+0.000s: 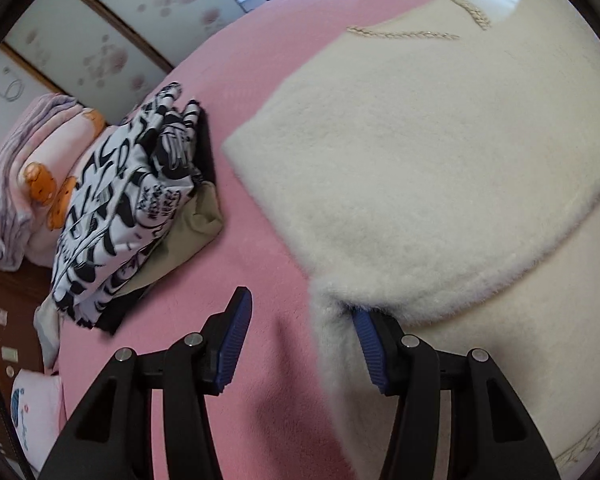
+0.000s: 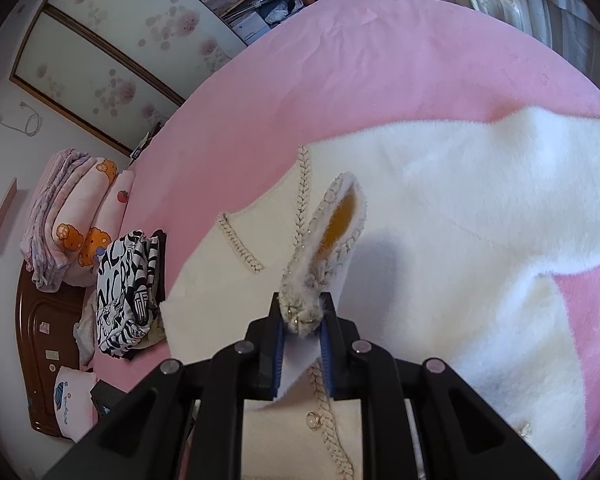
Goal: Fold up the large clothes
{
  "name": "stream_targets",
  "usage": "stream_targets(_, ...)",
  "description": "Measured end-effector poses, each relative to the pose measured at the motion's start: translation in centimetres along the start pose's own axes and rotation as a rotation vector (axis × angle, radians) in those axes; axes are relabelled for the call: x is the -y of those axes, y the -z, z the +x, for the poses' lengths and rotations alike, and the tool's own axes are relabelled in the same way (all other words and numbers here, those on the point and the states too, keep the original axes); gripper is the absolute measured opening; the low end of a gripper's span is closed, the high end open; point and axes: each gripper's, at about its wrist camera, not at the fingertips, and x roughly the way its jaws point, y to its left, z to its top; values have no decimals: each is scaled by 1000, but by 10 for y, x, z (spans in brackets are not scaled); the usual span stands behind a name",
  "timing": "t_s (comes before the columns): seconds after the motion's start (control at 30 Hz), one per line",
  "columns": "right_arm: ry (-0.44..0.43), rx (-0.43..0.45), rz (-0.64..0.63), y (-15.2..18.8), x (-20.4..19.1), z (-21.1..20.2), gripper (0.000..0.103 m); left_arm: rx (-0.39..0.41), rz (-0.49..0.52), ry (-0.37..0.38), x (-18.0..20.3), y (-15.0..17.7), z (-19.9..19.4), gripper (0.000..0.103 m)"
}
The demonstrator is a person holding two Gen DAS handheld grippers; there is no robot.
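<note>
A cream fuzzy cardigan [image 1: 440, 160] is lying spread across the pink bed sheet [image 1: 260, 80], with braided trim [image 2: 242, 246] running along its pocket edges and front opening. The left hand-held gripper [image 1: 300, 320] is sitting low over the sheet with its jaws standing wide apart; its right blue pad is tucked under the cardigan's fluffy sleeve edge, while the left pad is hanging over bare sheet, touching no fabric.

The right hand-held gripper [image 2: 302, 324] is pinching the cardigan's trimmed cuff [image 2: 332, 232] between its blue pads, jaws pressed together on the fabric. The cuff is rising up from the jaws with its opening showing an orange-lit inside. Below the jaws, a pearl button [image 2: 313, 420] is sitting on the front placket.

To the left on the bed, a folded black-and-white printed garment [image 1: 128, 208] is resting on a small stack of clothes, well apart from the cardigan. Beyond it, folded pink blankets [image 2: 72, 216] are piled against the wooden headboard [image 2: 40, 352].
</note>
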Motion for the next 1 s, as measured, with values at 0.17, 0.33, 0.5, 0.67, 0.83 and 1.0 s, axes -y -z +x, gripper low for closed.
stream_targets(0.17, 12, -5, 18, 2, 1, 2, 15, -65, -160, 170, -17, -5, 8, 20)
stream_targets(0.33, 27, -21, 26, 5, 1, 5, 15, -92, -381, 210, -36, 0, 10, 10)
stream_targets(0.5, 1, -39, 27, 8, 1, 7, 15, -102, -654, 280, -69, 20, 12, 10)
stream_targets(0.67, 1, -67, -31, 14, -5, 18, 15, -127, -802, 306, -77, 35, 22, 10)
stream_targets(0.83, 97, -73, -89, 23, 9, 33, 15, -167, -1000, 363, -78, 52, 35, 10)
stream_targets(1.0, 170, -109, -86, 32, 36, 49, 15, -177, -1015, 354, -74, 51, 34, 11)
